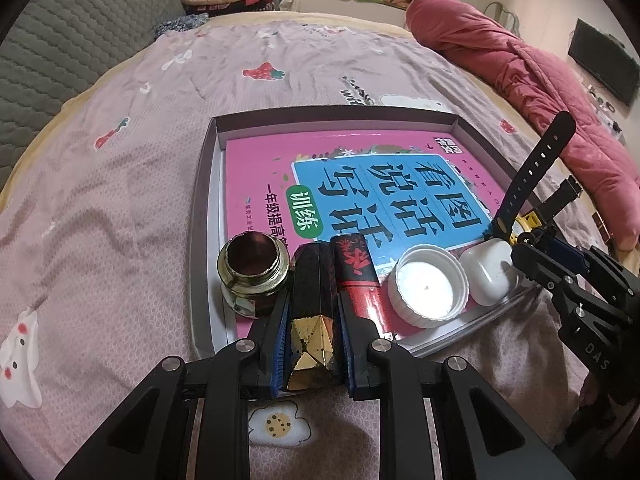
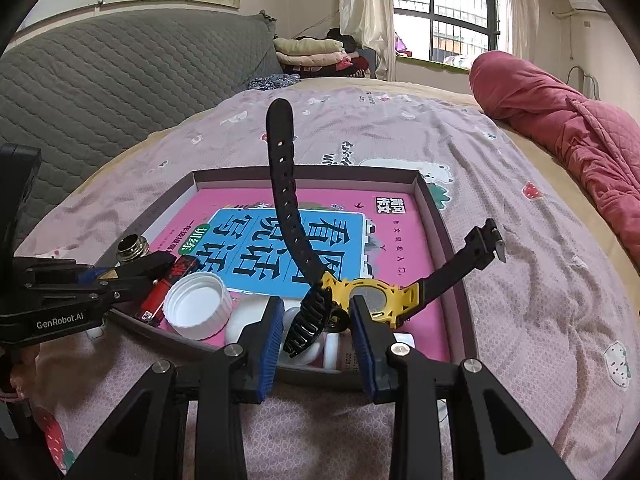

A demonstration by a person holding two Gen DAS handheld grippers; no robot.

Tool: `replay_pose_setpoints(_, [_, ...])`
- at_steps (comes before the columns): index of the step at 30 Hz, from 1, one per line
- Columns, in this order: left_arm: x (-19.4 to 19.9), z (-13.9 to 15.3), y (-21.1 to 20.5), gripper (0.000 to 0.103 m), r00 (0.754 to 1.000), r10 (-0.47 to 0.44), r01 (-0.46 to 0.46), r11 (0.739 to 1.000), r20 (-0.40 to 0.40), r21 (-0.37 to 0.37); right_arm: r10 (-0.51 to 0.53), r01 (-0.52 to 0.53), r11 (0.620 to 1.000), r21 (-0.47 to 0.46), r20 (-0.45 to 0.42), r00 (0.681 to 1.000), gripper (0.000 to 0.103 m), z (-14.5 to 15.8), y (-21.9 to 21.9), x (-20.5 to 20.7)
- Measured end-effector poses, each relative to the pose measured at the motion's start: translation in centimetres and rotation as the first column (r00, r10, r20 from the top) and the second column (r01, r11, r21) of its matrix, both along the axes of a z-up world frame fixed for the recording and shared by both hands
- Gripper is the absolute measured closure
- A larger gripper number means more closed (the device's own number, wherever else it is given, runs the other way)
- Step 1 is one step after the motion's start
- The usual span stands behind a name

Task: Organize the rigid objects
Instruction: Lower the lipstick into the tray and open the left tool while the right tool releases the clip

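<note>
A shallow box tray (image 1: pixel 206 184) lies on the bed with a pink and blue book (image 1: pixel 400 184) in it. My left gripper (image 1: pixel 314 300) is shut on a black and gold faceted case (image 1: pixel 311 320) at the tray's near edge, between a small glass jar (image 1: pixel 253 270) and a red and black tube (image 1: pixel 356 270). A white cap (image 1: pixel 428 286) and a white earbud case (image 1: pixel 486 276) lie to the right. My right gripper (image 2: pixel 316 312) stands with its jaws apart around a black hair claw clip (image 2: pixel 308 322), beside a yellow watch (image 2: pixel 368 296) with black straps.
The bed has a pink printed sheet (image 1: pixel 132 184). A red quilt (image 1: pixel 532 68) lies rolled along the right side. A grey padded headboard (image 2: pixel 100 80) and folded clothes (image 2: pixel 316 54) are at the far end, under a window.
</note>
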State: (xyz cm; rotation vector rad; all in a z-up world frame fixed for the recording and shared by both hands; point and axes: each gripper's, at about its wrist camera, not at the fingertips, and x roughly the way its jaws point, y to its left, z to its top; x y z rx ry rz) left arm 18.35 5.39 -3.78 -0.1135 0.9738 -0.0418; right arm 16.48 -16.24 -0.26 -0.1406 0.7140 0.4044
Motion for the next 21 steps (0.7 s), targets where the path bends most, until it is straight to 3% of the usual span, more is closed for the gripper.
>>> replay_pose_setpoints(16, [0.21,-0.16,0.10,0.081,1.000,0.014,-0.014,1.000,-0.009,-0.013,-0.008,0.009,1.000,0.030,-0.021,1.000,0.069,-0.12,-0.01,0.46])
replay_pose_setpoints(21, [0.17,-0.10,0.05,0.081,1.000,0.012,-0.012,1.000,-0.012,-0.013,-0.003,0.003,1.000,-0.012,-0.001,1.000,0.069,-0.25,0.27,0.09])
